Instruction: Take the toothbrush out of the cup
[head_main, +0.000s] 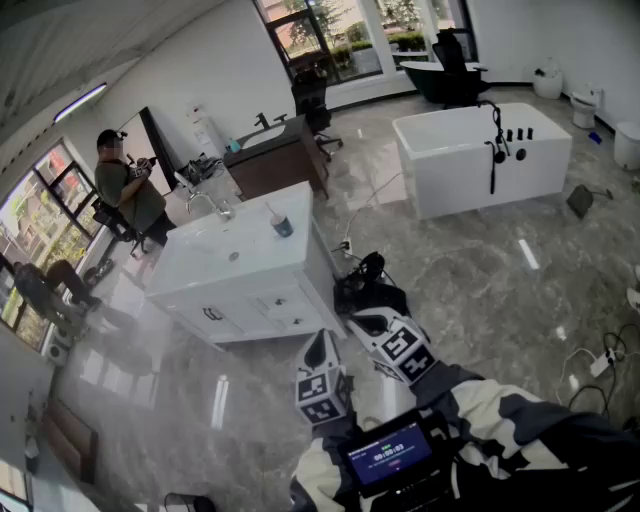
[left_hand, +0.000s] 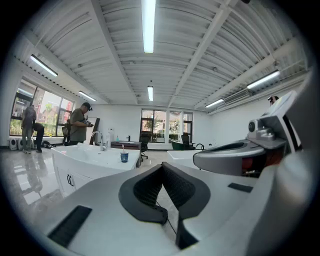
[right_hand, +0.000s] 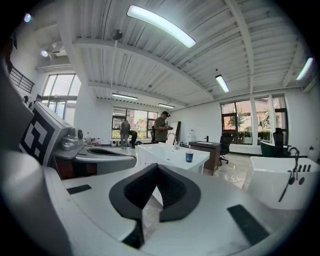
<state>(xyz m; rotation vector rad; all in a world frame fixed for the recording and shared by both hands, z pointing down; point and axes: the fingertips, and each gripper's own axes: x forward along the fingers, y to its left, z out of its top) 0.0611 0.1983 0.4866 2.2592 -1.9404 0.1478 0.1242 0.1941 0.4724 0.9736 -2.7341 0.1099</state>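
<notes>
The toothbrush (head_main: 272, 213) stands in the blue cup (head_main: 283, 227), well away from both your grippers. You hold them low and close to your body, and the cup is across the floor in front of them. The jaws of your left gripper (left_hand: 162, 167) are together with nothing between them. The jaws of your right gripper (right_hand: 157, 167) are together too, and they hold nothing.

The cup sits near one edge of a white bench (head_main: 200, 268) that has a sink and a tap (head_main: 207, 201). The floor (head_main: 450, 270) is shiny grey stone. A white bathtub (head_main: 480, 150) stands off to the right, a person (head_main: 128, 190) stands past the bench, and big windows (head_main: 320, 30) fill the far wall.

The toothbrush looks thin and pale and leans a little. It pokes up out of the cup. It is too small to see more.
</notes>
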